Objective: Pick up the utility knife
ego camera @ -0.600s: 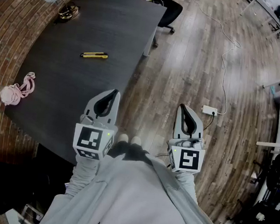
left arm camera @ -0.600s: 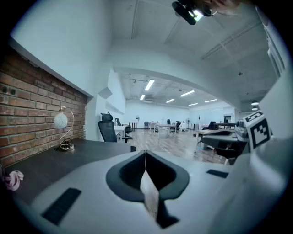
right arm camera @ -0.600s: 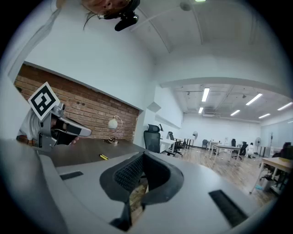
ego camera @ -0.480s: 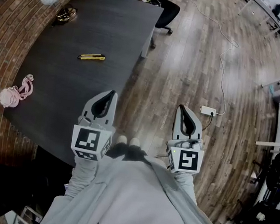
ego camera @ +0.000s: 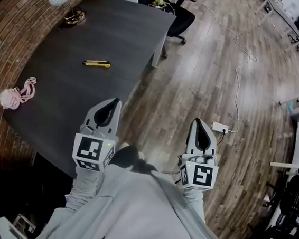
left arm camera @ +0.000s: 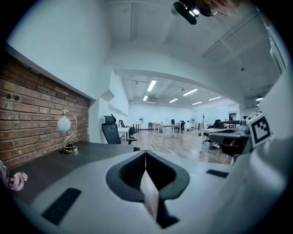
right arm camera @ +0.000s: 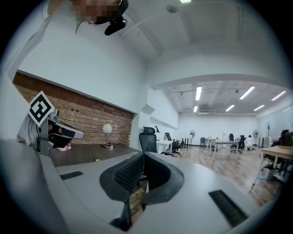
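I hold 2 empty grippers clenched shut, left gripper point(ego camera: 117, 102) and right gripper point(ego camera: 196, 120), with the yellow utility knife point(ego camera: 97, 63) lying on the dark table point(ego camera: 116, 30) at 11 o'clock from the left one, well apart.

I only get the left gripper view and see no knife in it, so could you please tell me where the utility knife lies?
Observer: The utility knife lies flat on the dark table, well ahead of the left gripper, untouched.
Operator: Thank you; is the right gripper carrying anything?
Observer: No, the right gripper has its jaws together with nothing between them.
Operator: And is it above the table too?
Observer: No, in the head view it is over the wooden floor, off to the table's right.
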Demonstrator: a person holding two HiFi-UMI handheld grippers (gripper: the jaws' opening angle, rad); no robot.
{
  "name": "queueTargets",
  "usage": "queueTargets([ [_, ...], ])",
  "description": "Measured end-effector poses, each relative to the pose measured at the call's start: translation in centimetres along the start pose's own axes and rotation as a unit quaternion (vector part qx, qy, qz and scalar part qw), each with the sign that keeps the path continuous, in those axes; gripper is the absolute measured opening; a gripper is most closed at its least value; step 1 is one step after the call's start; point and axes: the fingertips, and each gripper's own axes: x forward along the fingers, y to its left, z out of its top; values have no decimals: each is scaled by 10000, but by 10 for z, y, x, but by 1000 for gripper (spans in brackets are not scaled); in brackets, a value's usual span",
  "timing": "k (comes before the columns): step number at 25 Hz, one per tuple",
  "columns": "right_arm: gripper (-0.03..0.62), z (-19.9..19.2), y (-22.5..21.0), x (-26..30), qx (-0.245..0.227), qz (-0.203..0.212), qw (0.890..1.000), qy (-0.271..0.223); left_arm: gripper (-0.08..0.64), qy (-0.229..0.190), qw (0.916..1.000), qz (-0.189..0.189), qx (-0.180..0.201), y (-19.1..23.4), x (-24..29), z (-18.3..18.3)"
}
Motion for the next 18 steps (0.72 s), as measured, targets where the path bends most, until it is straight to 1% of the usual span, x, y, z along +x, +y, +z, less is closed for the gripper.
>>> queueTargets([
  [4,17,-11,-10,2,182,-42,9998,101,18,67,10000,47,25,1,8,0],
  [8,18,-19,-15,18,277,-34,9995,163,18,113,9999,47,57,6,23,0],
  [14,18,-20,-20,58,285,-3,9994,174,18,44,10000,-1,-48,23,62,3],
  [18,18,-10,-23,99,181,96,9996,180,18,-34,9999,21,-158,45,95,13],
])
